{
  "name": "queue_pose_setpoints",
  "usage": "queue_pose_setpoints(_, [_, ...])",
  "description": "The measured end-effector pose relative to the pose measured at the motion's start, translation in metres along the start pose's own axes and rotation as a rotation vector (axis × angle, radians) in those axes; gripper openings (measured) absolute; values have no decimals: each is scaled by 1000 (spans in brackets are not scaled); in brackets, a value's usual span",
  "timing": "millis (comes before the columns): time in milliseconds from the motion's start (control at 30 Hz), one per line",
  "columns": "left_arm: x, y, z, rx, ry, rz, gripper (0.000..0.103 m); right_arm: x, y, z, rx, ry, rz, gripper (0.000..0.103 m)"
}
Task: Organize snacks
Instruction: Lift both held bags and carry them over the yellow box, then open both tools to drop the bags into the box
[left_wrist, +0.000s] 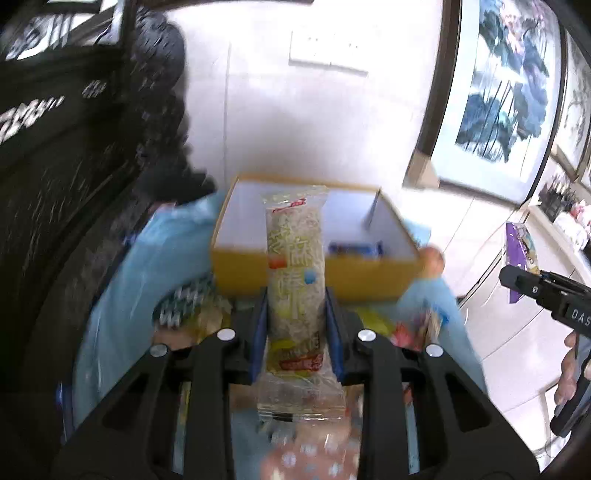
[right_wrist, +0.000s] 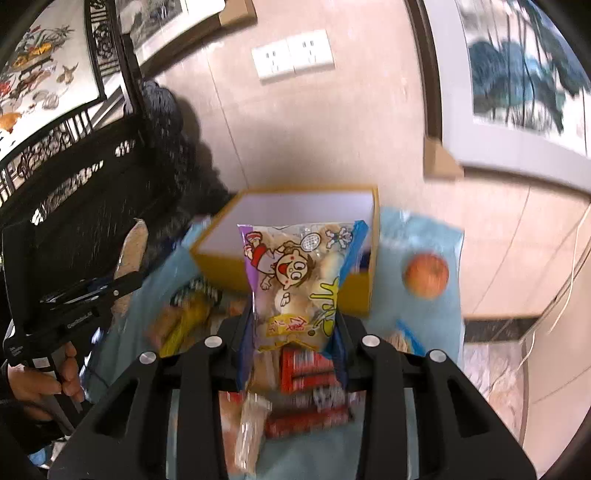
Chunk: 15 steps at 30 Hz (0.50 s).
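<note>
- Beige wall tiles with a white socket plate and framed paintings stand behind a table covered by a light blue cloth (right_wrist: 424, 325); both views are somewhat blurred.
- On the cloth, in the middle of each frame, stands the yellow box (left_wrist: 314, 269), open at the top. Its white inside looks nearly bare; only a small blue wrapped thing (left_wrist: 354, 248) shows at the lower right of its inside.
- My judgement: the sorting is at an early stage. Almost nothing is in the box, and many loose snacks (right_wrist: 306, 373) lie on the cloth below it in the frame, among them red packets and yellow ones.
- A long noodle-like snack pack (left_wrist: 295, 280) is clamped between the blue pads of the left gripper (left_wrist: 295, 332). It runs from the lower centre of the left view upward, and its top end overlaps the front wall of the box.
- A cartoon snack bag (right_wrist: 299, 284) is pinched at its lower end by the right gripper (right_wrist: 291, 339). It stands up in the centre of the right view, in front of the box.
- Both packs seem to be held above the table; to put them in the box is probably the step in hand.
- An orange-red round fruit (right_wrist: 426, 275) lies on the cloth to the right of the box, apart from it.
</note>
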<state>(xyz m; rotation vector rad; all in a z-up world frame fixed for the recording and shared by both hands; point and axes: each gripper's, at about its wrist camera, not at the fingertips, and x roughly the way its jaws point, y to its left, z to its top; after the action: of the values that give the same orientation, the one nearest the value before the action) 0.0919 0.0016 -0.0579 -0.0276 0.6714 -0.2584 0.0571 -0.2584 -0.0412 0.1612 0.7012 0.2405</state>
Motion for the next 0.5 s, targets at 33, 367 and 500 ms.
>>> queue_pose_setpoints(33, [3, 0, 10, 3, -13, -8, 28, 2, 1, 9, -8, -10, -8, 35])
queue_pose_setpoints(367, [74, 6, 76, -6, -6, -36, 28, 66, 6, 71, -47, -27, -86, 35])
queue_pose_setpoints(500, [105, 6, 87, -11, 4, -28, 28, 102, 6, 87, -36, -22, -109, 35])
